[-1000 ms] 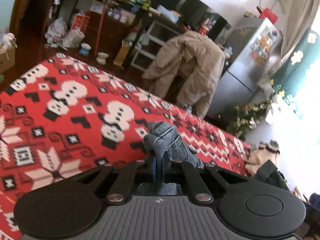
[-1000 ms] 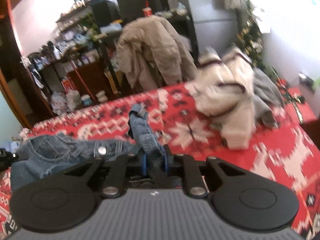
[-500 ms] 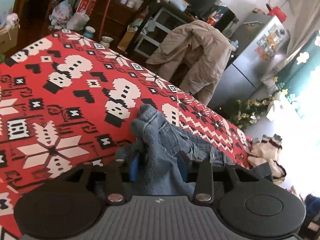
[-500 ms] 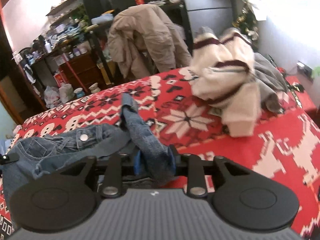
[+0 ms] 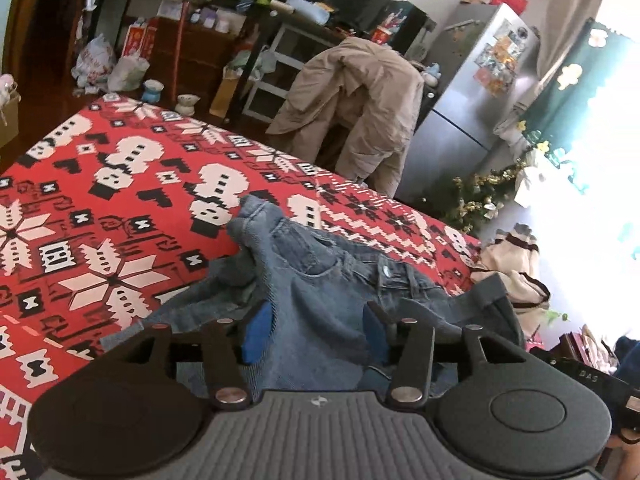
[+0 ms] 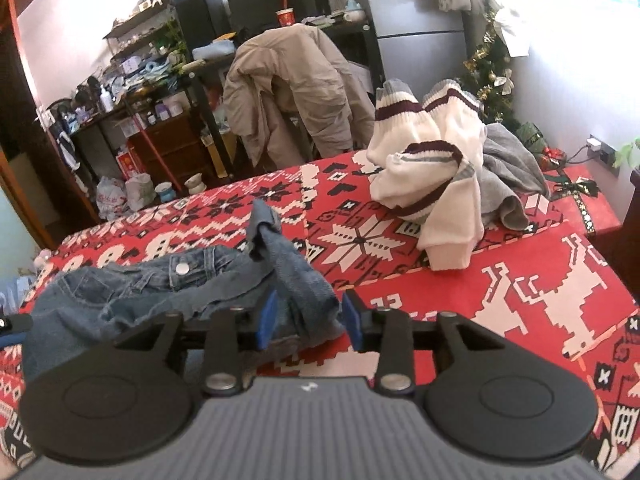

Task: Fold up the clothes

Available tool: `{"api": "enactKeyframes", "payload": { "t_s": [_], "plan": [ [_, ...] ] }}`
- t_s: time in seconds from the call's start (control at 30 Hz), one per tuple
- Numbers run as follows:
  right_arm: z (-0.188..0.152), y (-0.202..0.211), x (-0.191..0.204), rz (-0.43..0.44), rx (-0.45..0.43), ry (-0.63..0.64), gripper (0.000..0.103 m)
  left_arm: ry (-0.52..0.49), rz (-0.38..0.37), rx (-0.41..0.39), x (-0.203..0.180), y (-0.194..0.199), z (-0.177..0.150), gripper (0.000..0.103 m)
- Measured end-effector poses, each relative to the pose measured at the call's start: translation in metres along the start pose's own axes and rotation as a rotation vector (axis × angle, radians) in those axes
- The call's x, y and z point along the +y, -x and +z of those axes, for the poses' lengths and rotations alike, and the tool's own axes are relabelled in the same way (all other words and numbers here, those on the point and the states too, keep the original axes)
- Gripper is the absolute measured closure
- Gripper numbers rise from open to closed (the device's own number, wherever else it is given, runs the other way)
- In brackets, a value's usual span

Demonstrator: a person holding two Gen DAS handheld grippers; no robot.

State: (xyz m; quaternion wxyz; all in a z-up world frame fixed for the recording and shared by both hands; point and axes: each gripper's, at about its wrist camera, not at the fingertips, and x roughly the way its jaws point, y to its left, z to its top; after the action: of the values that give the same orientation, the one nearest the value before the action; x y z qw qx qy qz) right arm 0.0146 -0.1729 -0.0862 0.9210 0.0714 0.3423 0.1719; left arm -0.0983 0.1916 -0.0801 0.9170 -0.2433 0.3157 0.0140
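On the red blanket [image 5: 120,208], jeans [image 5: 320,280] lying crumpled, waist button up, one bunched end poking upward. Left gripper [image 5: 316,328] spread wide, blue pads either side of the denim, cloth lying loose between them, not pinched. Right gripper [image 6: 308,320] spread as well, straddling another rumpled fold of the jeans [image 6: 168,280], fabric slack between the pads. Farther along the blanket [image 6: 520,280], a cream sweater [image 6: 432,168] with dark stripes heaped against a grey garment [image 6: 508,168], well apart from the jeans. Beyond the bed edge, a tan coat [image 5: 360,96] draped over a chair, cluttered shelves [image 6: 144,72] behind, fridge [image 5: 472,92] off to the side.
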Motion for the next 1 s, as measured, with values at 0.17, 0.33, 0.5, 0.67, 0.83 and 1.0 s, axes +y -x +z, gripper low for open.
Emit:
{"api": "enactKeyframes", "payload": {
  "t_s": [0.17, 0.33, 0.5, 0.67, 0.83, 1.0],
  "plan": [
    [-0.013, -0.002, -0.009, 0.019, 0.05, -0.057, 0.054, -0.044, -0.064, 0.043, -0.009, 0.006, -0.011, 0.053],
    [-0.018, -0.013, -0.016, 0.061, 0.076, -0.147, 0.035, -0.05, -0.031, 0.114, -0.009, -0.005, -0.029, 0.053],
    [-0.011, -0.026, -0.021, 0.087, 0.074, -0.243, 0.028, -0.042, -0.01, 0.094, 0.0, -0.006, -0.019, 0.053],
    [0.019, -0.037, -0.025, 0.085, 0.051, -0.209, 0.028, -0.05, 0.042, 0.059, 0.016, -0.015, 0.021, 0.051],
    [0.062, -0.057, -0.022, 0.097, 0.033, -0.121, 0.028, -0.079, 0.09, 0.06, 0.035, -0.038, 0.069, 0.044],
    [0.106, -0.096, -0.002, 0.123, 0.054, 0.068, 0.028, -0.093, 0.078, 0.153, 0.046, -0.082, 0.102, 0.042]
  ]
}}
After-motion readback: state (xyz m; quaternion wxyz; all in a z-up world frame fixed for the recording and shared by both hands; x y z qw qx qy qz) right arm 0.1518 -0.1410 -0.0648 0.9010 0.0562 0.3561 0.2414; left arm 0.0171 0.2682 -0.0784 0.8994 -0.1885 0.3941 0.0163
